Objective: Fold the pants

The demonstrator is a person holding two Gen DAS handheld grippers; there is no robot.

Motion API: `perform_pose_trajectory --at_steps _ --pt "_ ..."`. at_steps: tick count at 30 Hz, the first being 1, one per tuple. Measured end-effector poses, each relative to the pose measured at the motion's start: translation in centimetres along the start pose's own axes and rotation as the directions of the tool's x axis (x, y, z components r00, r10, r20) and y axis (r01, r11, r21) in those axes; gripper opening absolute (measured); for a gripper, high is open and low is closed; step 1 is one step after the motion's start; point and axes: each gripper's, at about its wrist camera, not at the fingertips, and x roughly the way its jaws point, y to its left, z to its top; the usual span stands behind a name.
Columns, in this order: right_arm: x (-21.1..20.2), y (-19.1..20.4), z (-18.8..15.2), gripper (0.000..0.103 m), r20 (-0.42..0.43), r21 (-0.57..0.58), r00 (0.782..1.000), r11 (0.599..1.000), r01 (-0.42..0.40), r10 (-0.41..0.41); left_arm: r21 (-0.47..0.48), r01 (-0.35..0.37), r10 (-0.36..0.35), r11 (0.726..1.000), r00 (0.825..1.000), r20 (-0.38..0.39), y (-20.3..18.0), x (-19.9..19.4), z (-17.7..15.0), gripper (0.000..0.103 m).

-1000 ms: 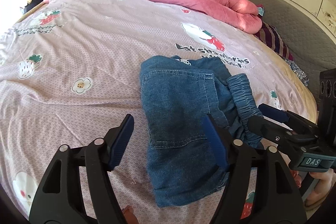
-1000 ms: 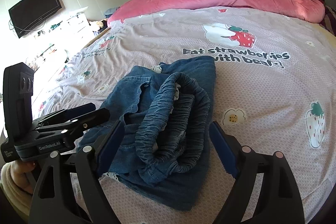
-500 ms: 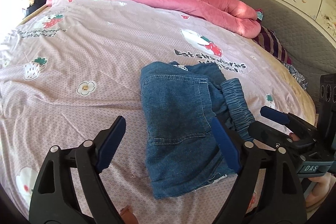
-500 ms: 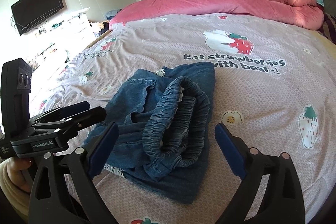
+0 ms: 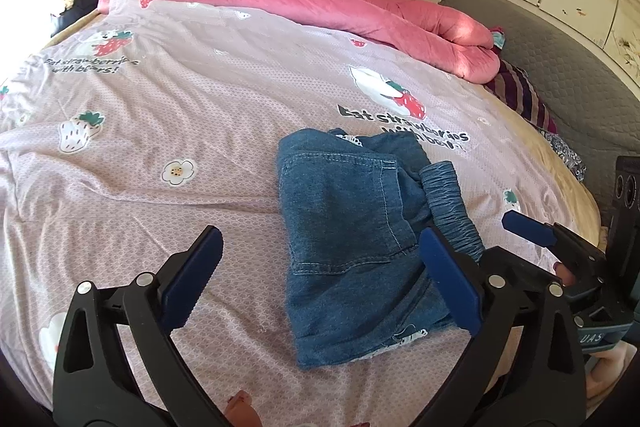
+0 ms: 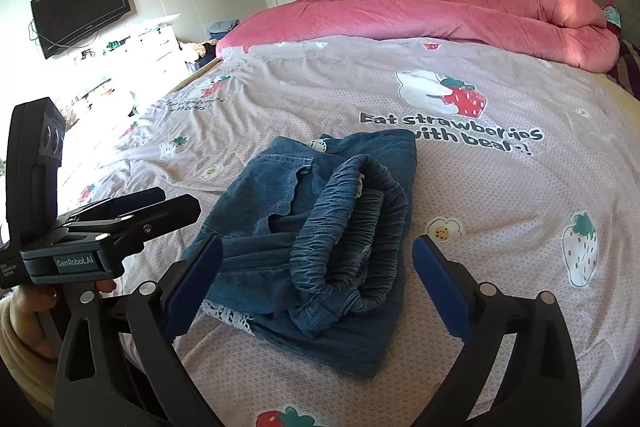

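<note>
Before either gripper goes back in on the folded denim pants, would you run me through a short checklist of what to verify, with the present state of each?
1. Left gripper open and holding nothing: ok.
2. Right gripper open and holding nothing: ok.
3. Denim pants resting on the bedspread, free of both grippers: ok.
4. Fold compact and flat: not ok; the elastic waistband stands up in a loose open loop in the right wrist view.
5. Edges tucked in: not ok; white lace trim sticks out at the near edge.
6. Layers underneath lying smooth: cannot tell; hidden by the top layer.
</note>
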Motion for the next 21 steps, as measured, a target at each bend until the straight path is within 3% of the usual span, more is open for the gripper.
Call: perform_pose_trajectory --at_steps 21 --pt "-3.3 0.8 -0.1 0.098 0.053 -0.007 0.998 1.0 0.021 -0.02 0.028 -0.021 0.02 0.999 0.999 0.025 -0.6 -2.8 -0.5 0.093"
